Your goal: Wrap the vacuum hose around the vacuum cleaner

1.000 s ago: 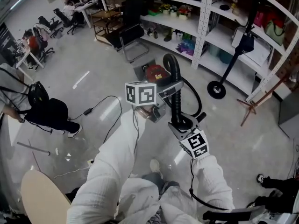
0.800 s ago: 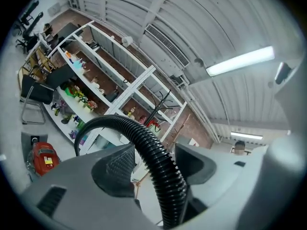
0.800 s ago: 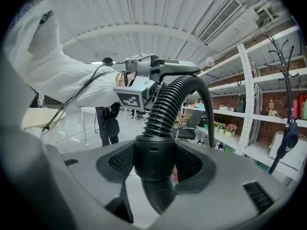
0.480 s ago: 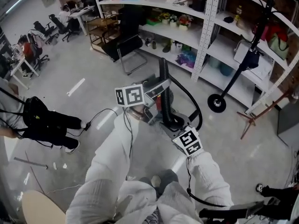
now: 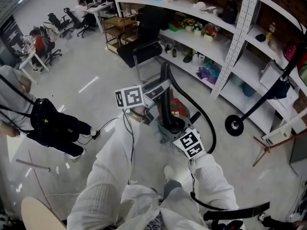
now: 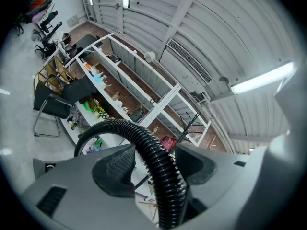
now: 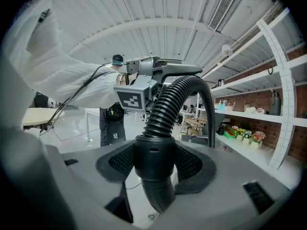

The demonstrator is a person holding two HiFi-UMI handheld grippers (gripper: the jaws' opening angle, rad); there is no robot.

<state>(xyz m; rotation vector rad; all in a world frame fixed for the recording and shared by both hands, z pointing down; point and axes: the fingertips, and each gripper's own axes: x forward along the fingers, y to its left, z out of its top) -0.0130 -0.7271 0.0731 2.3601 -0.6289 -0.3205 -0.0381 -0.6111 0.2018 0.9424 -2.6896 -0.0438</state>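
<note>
Left gripper [image 5: 160, 92] and right gripper [image 5: 171, 126] were each clamped on the hose [image 5: 166, 107], held above the vacuum [image 5: 179, 107]. No loop lay round it; the wrapping seemingly all remained.

- The right gripper [image 7: 154, 163] has its jaws closed on the smooth black cuff of the vacuum hose [image 7: 168, 104], with a pad pressing it from each side.
- Above the cuff the ribbed hose rises, arches to the right and drops.
- The left gripper [image 7: 178, 72], with its marker cube [image 7: 130, 97], meets the top of that arch and is carried by an arm in a white sleeve [image 7: 62, 75].
- Shelves [image 7: 259, 114] stand at right, and a person [image 7: 112, 126] stands behind.
</note>
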